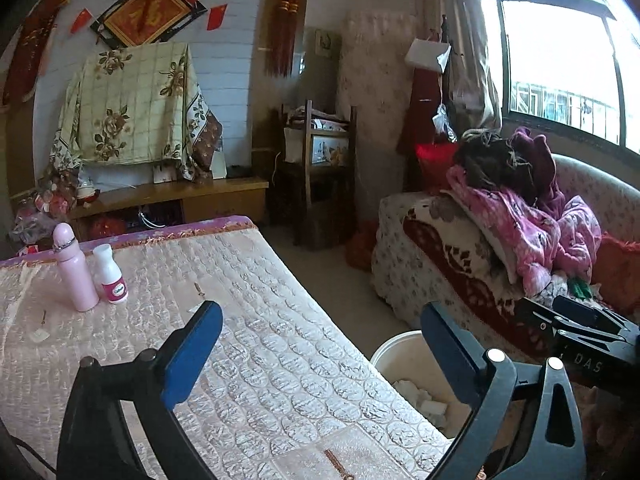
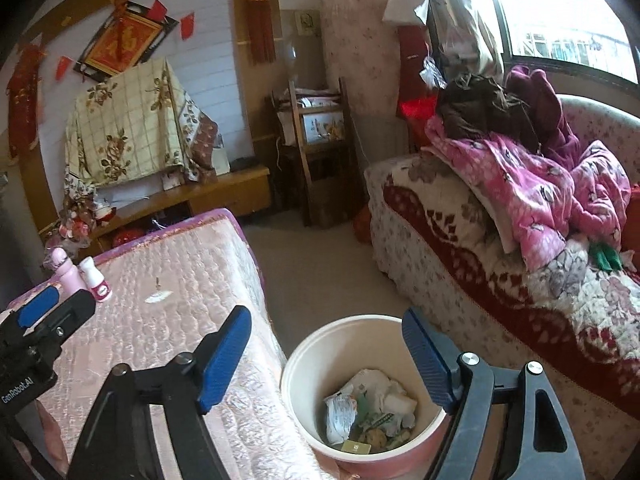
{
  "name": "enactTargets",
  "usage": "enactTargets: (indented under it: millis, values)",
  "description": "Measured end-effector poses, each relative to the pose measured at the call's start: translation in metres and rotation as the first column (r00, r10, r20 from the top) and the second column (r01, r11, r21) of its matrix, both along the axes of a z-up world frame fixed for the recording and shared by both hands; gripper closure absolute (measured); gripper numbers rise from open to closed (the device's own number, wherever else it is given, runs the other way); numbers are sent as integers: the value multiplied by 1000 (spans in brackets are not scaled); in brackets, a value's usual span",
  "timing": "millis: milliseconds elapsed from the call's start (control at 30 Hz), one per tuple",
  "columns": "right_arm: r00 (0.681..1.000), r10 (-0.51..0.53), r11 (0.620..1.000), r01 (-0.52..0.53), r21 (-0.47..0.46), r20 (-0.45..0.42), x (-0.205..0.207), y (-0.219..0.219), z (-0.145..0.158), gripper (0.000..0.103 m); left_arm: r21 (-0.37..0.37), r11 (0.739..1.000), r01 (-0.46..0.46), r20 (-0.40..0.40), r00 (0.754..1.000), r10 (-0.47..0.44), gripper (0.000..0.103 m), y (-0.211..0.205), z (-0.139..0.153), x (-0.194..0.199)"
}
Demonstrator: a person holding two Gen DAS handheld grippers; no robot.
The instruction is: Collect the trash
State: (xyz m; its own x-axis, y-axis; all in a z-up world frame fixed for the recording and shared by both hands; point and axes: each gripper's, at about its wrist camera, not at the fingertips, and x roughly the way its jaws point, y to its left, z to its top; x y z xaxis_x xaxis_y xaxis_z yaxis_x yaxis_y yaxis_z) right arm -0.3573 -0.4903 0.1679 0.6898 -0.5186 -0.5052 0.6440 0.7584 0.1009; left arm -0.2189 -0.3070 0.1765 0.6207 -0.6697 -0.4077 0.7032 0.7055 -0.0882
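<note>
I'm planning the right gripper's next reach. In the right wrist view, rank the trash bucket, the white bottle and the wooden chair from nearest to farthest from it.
1. Trash bucket, just below the open right gripper, on the floor.
2. White bottle, left, on the table beside the pink bottle.
3. Wooden chair, far back by the wall.

Home living room: sofa (image 2: 460,248), covered television (image 1: 132,104), wall decorations (image 1: 148,12).
</note>
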Motion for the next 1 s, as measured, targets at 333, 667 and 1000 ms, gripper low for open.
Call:
enactTargets:
  millis: [333, 667, 1000]
  values:
    - [1000, -4, 999, 5, -47, 27, -11, 21, 20, 22, -11, 1000, -7, 35, 999, 7, 4, 16, 9, -9]
    - [999, 1, 997, 2, -82, 33, -13, 32, 29, 15, 2, 1000, -13, 38, 999, 13, 4, 18, 9, -10]
    - [1000, -1, 997, 3, -79, 27, -13, 30, 29, 15, 13, 1000, -14, 27, 1000, 13, 4, 14, 3, -9]
